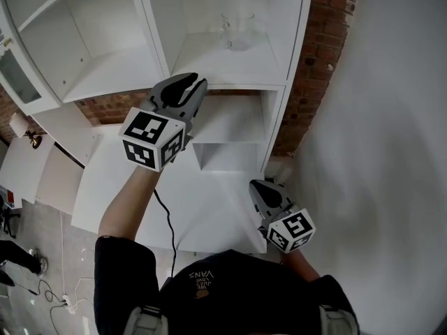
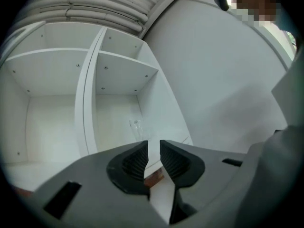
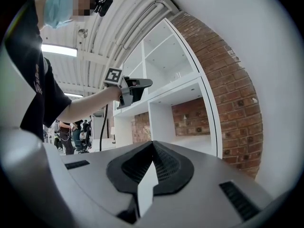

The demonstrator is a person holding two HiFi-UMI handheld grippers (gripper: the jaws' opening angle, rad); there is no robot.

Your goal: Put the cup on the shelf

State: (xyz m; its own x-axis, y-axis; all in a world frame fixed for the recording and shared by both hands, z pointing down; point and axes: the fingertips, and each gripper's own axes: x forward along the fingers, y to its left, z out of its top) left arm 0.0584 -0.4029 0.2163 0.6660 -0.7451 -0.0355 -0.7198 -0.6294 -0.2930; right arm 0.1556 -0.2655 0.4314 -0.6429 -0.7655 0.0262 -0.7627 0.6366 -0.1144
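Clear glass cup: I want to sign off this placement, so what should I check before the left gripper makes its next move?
1. Clear glass cup stands upright on the white shelf board: ok.
2. Cup sits back from the board's front edge: ok.
3. Left gripper has its jaws apart with nothing between them: ok.
4. Left gripper is apart from the cup, with a plain gap in the head view: ok.
5. Right gripper has its jaws together, is empty and is low, away from the cup: ok.
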